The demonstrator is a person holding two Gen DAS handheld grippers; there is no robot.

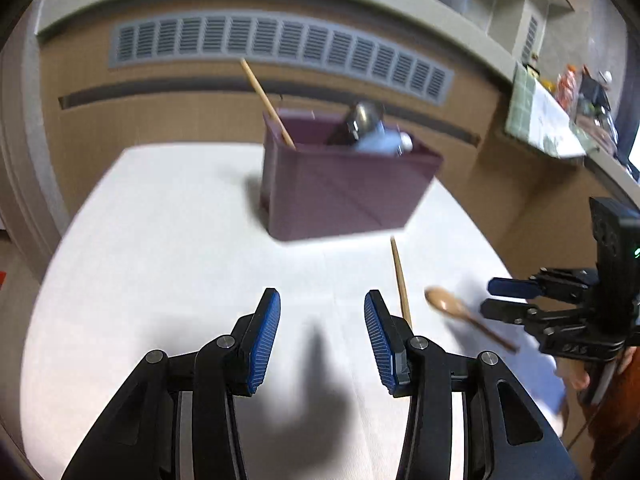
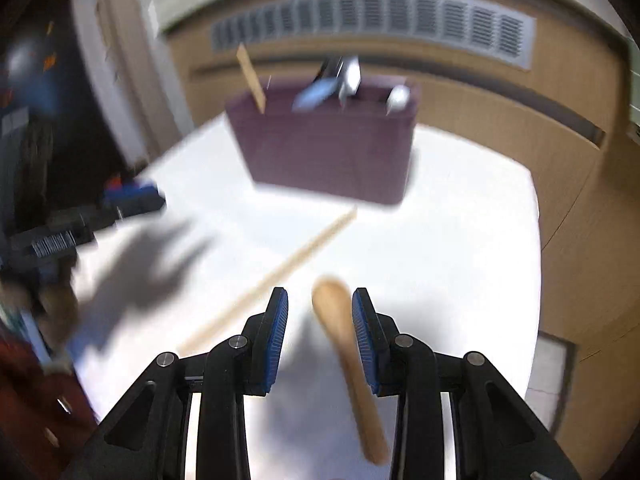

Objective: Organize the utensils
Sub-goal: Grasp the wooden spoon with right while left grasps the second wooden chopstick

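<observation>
Spoon point(image 2: 344, 340) between right fingers point(image 2: 280, 332); labels blurred, unreadable.

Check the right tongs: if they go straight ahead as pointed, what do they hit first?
Likely the wooden spoon, already lying between the open right tongs. Beyond it, the purple bin. Depth is blurred, so not certain.

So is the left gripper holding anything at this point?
No, the left gripper is open with only bare white table between its blue pads; the wooden stick lies beside it.
</observation>
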